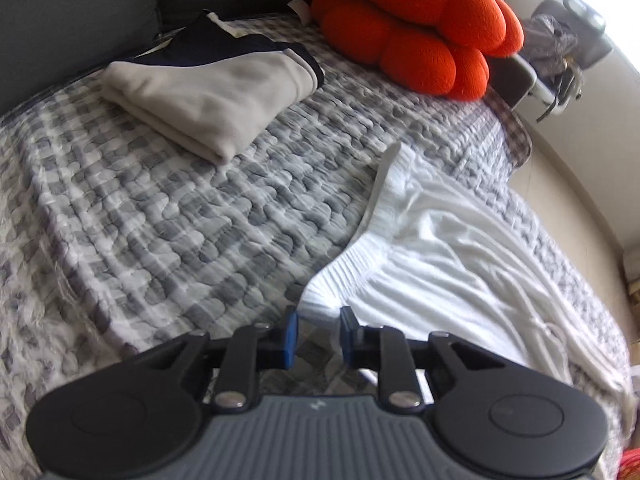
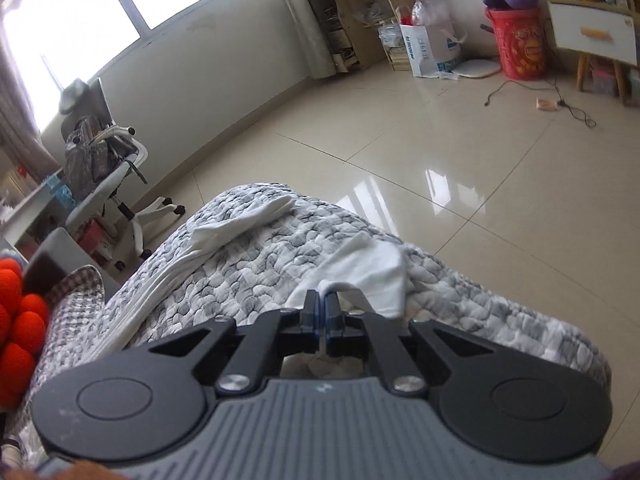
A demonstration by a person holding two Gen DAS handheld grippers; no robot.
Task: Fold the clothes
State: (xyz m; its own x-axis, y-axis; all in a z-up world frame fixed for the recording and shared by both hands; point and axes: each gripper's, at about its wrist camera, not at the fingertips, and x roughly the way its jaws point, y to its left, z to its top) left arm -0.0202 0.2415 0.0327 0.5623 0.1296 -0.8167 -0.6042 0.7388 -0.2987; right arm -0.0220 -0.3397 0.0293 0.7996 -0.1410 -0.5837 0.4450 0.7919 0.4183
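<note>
Nearest item, left wrist view: left claw [image 1: 319, 334], black linkage with blue pads, jaws parted with nothing between them, poised at the ribbed hem of the white ribbed knit garment [image 1: 452, 256]. Purpose, as judged: lined up to take that hem corner.

Right claw [image 2: 322, 312]: jaws drawn together on a fold of the same white garment [image 2: 360, 268], lifting an edge off the bed (whether cloth actually sits between the pads is likely but partly hidden). Purpose, as judged: holding one corner taut so the other can be taken.

White garment: spread loose and rumpled over the grey-and-white quilted bedspread [image 1: 160, 208], from 6 toward 3 o'clock in the left view, a sleeve trailing to 11 o'clock in the right view. Not yet in a folded shape.

Beige-and-navy folded garment [image 1: 208, 84]: at 11 o'clock, squared into a neat stack, set well apart from the white one, presumably to keep working room.

Orange knotted plush cushion [image 1: 420, 28]: at 1 o'clock, against the bed's far end.

White office chair [image 2: 116, 184]: on the tiled floor, 9 o'clock, beside the bed.
</note>
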